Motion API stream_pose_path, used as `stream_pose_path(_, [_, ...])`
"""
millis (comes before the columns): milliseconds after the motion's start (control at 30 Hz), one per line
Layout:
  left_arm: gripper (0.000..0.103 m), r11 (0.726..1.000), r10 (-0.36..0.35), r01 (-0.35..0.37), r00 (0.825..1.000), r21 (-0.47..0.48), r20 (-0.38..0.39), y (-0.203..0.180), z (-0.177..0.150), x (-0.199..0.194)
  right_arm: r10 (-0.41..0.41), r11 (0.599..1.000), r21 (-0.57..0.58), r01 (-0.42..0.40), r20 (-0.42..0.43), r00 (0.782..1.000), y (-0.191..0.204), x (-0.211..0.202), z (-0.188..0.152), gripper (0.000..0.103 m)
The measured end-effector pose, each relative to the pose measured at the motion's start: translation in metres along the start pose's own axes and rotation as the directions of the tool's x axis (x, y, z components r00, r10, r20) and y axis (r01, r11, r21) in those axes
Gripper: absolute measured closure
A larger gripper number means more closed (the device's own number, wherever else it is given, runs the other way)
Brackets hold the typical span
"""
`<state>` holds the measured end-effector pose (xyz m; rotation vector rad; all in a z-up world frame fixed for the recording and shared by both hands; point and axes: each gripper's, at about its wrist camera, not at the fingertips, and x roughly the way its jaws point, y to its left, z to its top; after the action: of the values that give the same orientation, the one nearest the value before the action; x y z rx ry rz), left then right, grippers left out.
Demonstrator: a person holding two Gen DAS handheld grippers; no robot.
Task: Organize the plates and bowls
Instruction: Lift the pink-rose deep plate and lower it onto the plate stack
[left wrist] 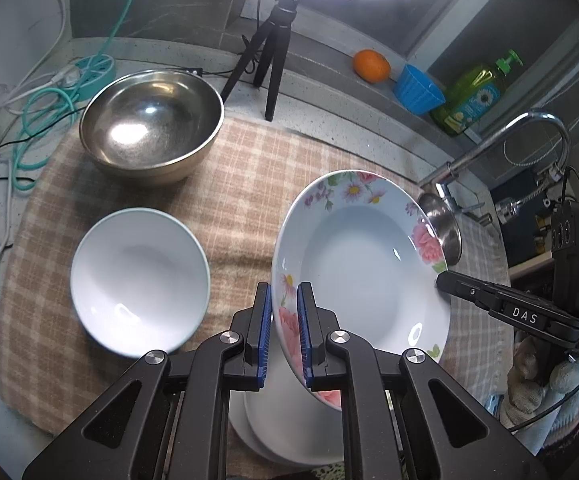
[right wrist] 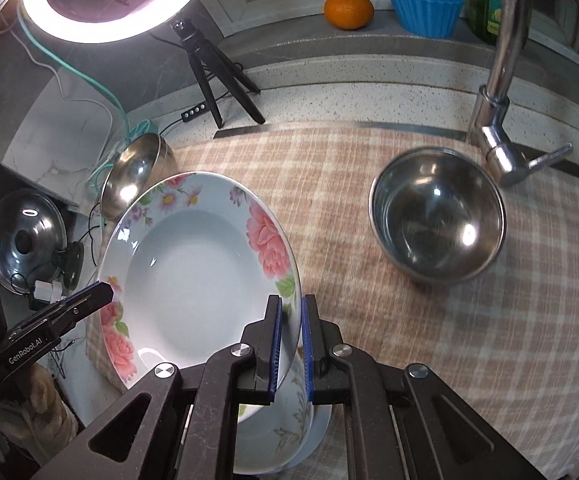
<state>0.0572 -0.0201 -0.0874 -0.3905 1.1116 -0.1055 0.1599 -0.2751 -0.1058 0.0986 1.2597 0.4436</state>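
A flowered plate point(left wrist: 363, 264) is held tilted above the checked cloth by both grippers. My left gripper point(left wrist: 286, 294) is shut on its near left rim. My right gripper point(right wrist: 291, 306) is shut on the opposite rim of the same plate point(right wrist: 193, 264). Under the plate lies a stack of white plates point(left wrist: 289, 416), which also shows in the right wrist view point(right wrist: 273, 436). A white bowl point(left wrist: 139, 280) sits to the left. A large steel bowl point(left wrist: 151, 120) stands at the back left. A smaller steel bowl point(right wrist: 437, 216) stands at the right near the tap.
A checked cloth point(left wrist: 241, 184) covers the counter. A small tripod point(left wrist: 269, 64) with a ring light stands behind. An orange point(right wrist: 348, 10), a blue cup point(right wrist: 425, 8) and a soap bottle point(left wrist: 473, 92) sit on the ledge. A tap point(right wrist: 497, 92) rises at right. Cables point(left wrist: 37, 112) lie at left.
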Motion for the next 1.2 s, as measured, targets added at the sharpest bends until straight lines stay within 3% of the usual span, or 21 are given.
stream_pose_path(633, [0.092, 0.999, -0.008, 0.012, 0.995, 0.040, -0.103, 0.005, -0.038, 0.015, -0.013, 0.998, 0.062, 0.015, -0.042, 0.999, -0.006, 0.005, -0.065, 0.094])
stream_pose_path(1200, [0.092, 0.999, 0.000, 0.006, 0.989, 0.039, -0.145, 0.014, -0.056, 0.023, -0.037, 0.998, 0.052, 0.041, -0.078, 0.996, -0.001, 0.017, -0.088, 0.094])
